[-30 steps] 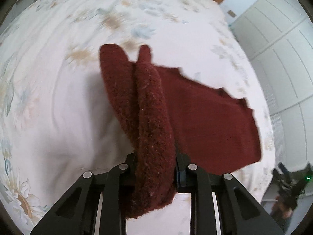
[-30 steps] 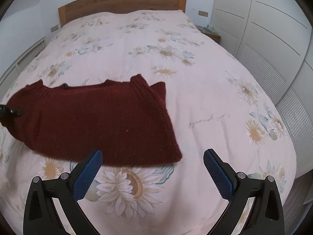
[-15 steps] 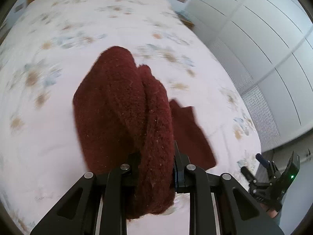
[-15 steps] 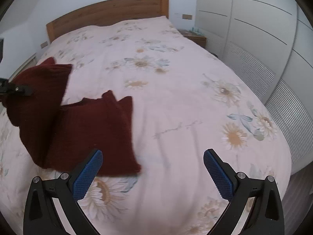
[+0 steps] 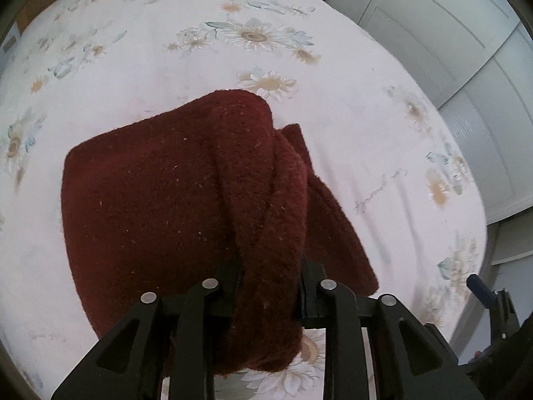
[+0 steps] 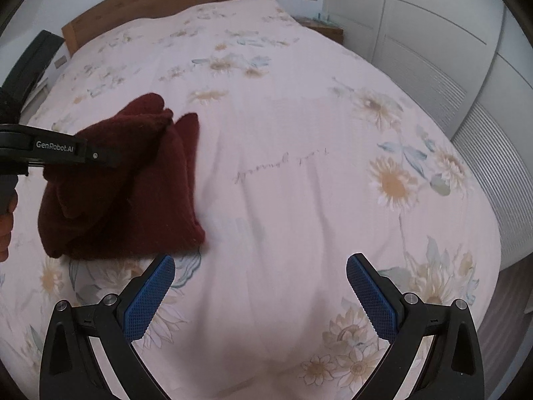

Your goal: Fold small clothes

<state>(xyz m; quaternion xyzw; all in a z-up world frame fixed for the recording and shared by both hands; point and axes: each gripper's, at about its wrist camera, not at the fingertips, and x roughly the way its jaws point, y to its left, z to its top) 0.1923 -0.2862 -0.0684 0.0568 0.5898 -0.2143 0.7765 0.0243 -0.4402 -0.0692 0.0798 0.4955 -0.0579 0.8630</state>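
Wool: a dark red knit sweater (image 5: 173, 196) lies doubled over on the bed (image 5: 133, 66), and I have carried one side across the other so the garment halves in width
Left tongs: my left tongs (image 5: 268, 295) pinch a thick bunched edge of the sweater, and the jaws are just starting to part with the knit between them, pads touching it
Why there: I judge the grip sits on the gathered edge because that gives one handle for the whole flap; letting go over the far side should lay the top layer flush on the lower one
Lower layer: a strip of it shows past the right of the top layer, so the edges do not yet line up
Right tongs: my right tongs (image 6: 260, 295) stand wide, blue pads (image 6: 150, 296) bare, nothing between them, hanging over bare bedding near the sweater's near corner (image 6: 196, 236)
Why idle: I keep that side free, I think, to press or square the fold once the left side releases
Place: from the right wrist view the sweater (image 6: 123, 183) sits left of centre on the flowered cover, well apart from the headboard (image 6: 166, 0) and from the wardrobe (image 6: 433, 33)
Left tool: its black body (image 6: 50, 148) crosses over the sweater's top
Risk: thick knit may cling to the pads and drag the flap askew as the jaws part
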